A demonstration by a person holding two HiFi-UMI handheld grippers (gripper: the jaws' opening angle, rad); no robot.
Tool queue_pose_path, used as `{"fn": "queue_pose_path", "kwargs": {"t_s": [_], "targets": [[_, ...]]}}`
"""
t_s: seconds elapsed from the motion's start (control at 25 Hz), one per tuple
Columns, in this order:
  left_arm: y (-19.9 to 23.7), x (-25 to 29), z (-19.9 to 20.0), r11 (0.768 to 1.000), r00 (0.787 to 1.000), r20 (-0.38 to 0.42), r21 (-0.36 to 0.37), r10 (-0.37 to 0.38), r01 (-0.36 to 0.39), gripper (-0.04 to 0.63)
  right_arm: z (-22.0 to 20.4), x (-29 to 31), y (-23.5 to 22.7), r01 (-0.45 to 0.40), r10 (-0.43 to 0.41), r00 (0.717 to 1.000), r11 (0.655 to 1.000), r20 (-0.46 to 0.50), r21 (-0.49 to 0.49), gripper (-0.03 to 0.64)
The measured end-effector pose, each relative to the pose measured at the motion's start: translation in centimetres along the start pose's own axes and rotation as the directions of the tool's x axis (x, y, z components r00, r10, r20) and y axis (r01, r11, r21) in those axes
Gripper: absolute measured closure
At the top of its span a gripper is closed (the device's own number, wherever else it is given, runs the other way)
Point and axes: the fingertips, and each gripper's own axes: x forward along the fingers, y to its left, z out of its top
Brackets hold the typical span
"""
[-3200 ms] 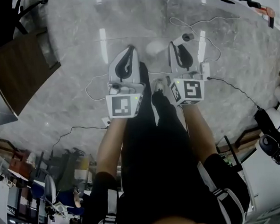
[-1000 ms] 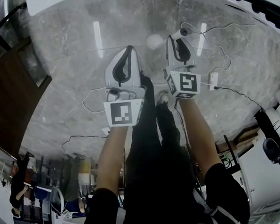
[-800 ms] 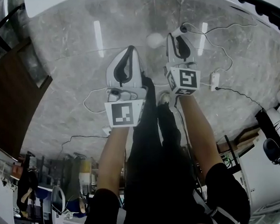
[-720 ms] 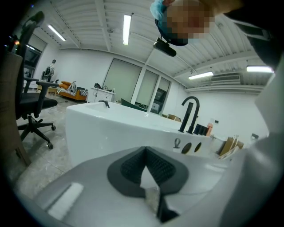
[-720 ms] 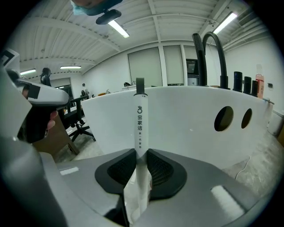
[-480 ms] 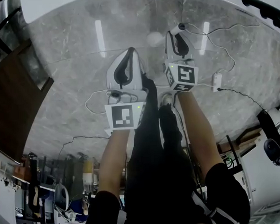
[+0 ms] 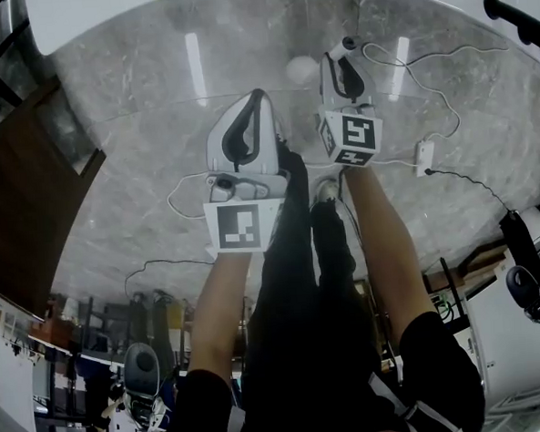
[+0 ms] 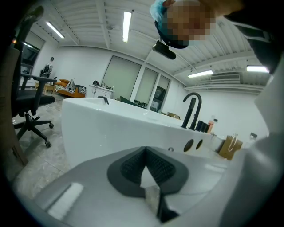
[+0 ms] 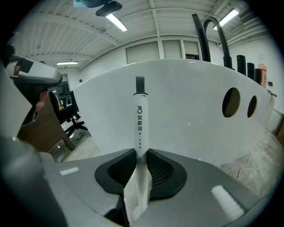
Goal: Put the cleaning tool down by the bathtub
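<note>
One cleaning tool (image 9: 140,116), a thin white stick with a dark tip, stands up between the jaws of the right gripper (image 9: 141,156). The jaws press on the stick from both sides, so the right gripper has a firm hold on it. Some small dark print runs down the stick.

From the head view, the cleaning tool (image 7: 343,47) pokes out past the front of the right gripper (image 7: 337,62). It points toward the bathtub (image 7: 130,7). The tip is up in the air, close to the side of the bathtub (image 9: 191,119). I cannot tell if it touches.

The bathtub is big, white and round at the side. It has two round holes (image 9: 230,103) in its wall. A black tap (image 9: 208,35) curves up over its rim.

The left gripper (image 7: 257,97) is just beside the right one, a bit farther back from the bathtub. In the left gripper view, the tips of the jaws of the left gripper (image 8: 145,150) are closed together. Nothing is between them.

Below both grippers is a gray stone floor (image 7: 129,155). White cables (image 7: 430,68) and a small white plug box (image 7: 423,154) lie on it. A black chair on wheels (image 8: 31,104) stands off to the left of the bathtub.
</note>
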Motion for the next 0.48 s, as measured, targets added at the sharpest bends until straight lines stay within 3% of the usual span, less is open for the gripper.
{"fn": "queue_pose_path", "kwargs": {"t_s": [0.48], "targets": [[1.0, 1.1, -0.2, 1.0, 1.0, -0.007, -0.001, -0.001, 0.001, 0.588, 0.1, 3.3, -0.5, 0.016, -0.016, 1.0, 1.0, -0.005, 0.004, 0.534]]}}
